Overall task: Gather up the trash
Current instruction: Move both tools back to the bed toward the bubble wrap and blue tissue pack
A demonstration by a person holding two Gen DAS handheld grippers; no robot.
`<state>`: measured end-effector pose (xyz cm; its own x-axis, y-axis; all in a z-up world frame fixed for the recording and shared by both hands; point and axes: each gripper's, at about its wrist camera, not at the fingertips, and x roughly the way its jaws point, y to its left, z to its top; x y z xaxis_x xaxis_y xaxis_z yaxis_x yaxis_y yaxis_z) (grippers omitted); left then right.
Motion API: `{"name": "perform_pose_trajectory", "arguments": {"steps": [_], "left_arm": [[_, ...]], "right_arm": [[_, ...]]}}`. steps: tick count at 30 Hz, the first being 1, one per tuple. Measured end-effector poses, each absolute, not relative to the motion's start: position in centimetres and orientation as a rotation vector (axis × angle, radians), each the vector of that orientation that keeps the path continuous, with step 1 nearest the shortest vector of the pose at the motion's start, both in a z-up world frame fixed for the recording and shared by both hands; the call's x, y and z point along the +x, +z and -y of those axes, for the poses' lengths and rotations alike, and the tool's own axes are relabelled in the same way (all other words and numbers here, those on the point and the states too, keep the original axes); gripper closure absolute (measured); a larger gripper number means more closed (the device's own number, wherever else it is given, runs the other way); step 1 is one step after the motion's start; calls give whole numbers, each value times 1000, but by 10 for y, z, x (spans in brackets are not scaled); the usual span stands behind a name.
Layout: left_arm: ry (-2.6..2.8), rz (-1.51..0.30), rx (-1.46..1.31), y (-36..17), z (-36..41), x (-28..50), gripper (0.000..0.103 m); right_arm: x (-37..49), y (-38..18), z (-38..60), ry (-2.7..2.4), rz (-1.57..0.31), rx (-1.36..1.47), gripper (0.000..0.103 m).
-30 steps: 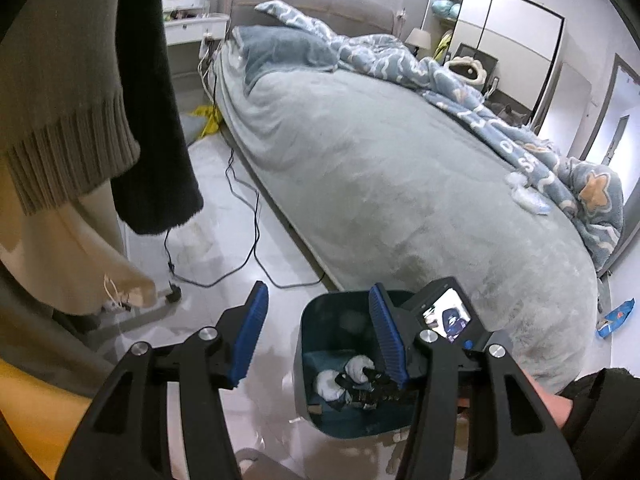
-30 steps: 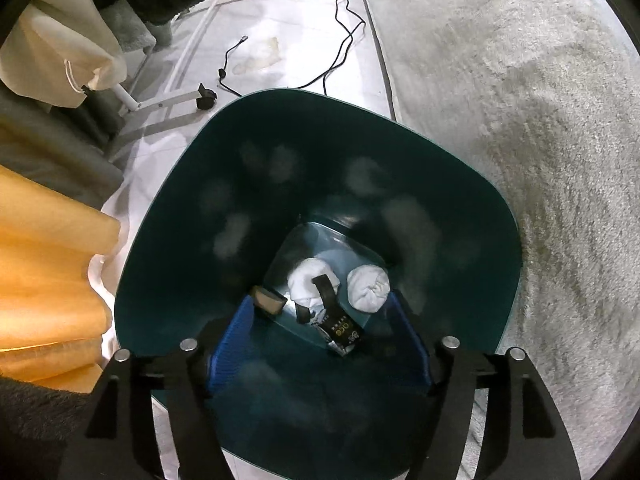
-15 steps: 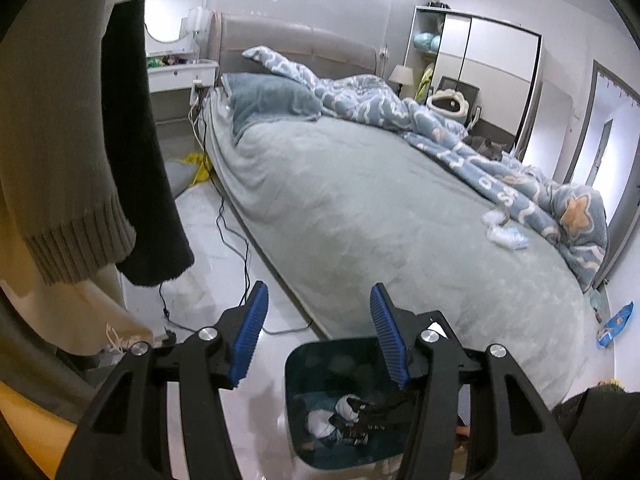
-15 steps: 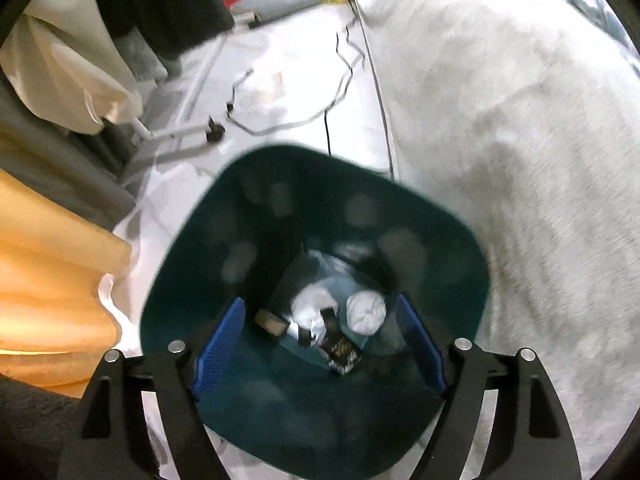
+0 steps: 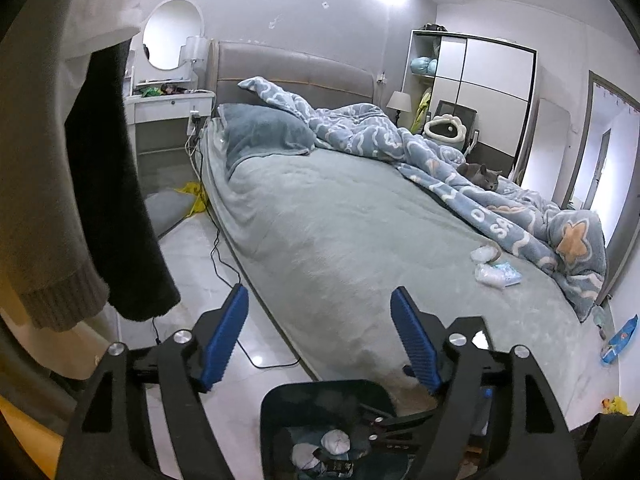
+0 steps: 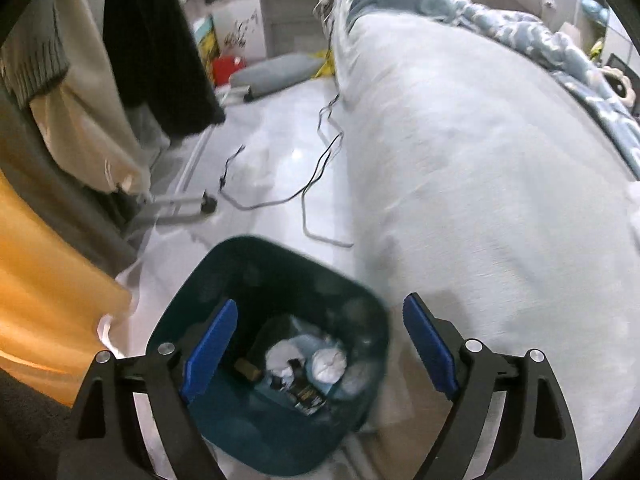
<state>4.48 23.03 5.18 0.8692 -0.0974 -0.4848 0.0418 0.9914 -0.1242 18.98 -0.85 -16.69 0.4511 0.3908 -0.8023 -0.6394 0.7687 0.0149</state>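
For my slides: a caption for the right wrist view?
Right gripper, jaws opening and empty, above the teal bin holding crumpled tissues beside the bed.

Open floor strip (image 6: 280, 168) between bed (image 5: 340, 240) and hanging clothes (image 5: 120, 200) — black cable (image 6: 320, 168) snakes across it. Teal bin (image 6: 224, 280) sits tight vs bed edge; its mouth is unobstructed. Bed's near half mostly bare — wrappers (image 5: 490, 268), duvet (image 5: 440, 160) on far side.

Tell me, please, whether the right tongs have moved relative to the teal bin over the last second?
Yes: the right tongs have risen away from the teal bin, which now looks smaller.
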Motion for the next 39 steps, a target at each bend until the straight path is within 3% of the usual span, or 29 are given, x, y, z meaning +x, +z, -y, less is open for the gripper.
{"name": "perform_pose_trajectory", "arguments": {"steps": [11,39], "left_arm": [[-136,-494,-94,55,-178,71,14],[-288,-579,-84,15,-63,145,8]], "right_arm": [[210,-126,71,584,-750,-297,17],[280,-90,235,413,-668,-156,14]]}}
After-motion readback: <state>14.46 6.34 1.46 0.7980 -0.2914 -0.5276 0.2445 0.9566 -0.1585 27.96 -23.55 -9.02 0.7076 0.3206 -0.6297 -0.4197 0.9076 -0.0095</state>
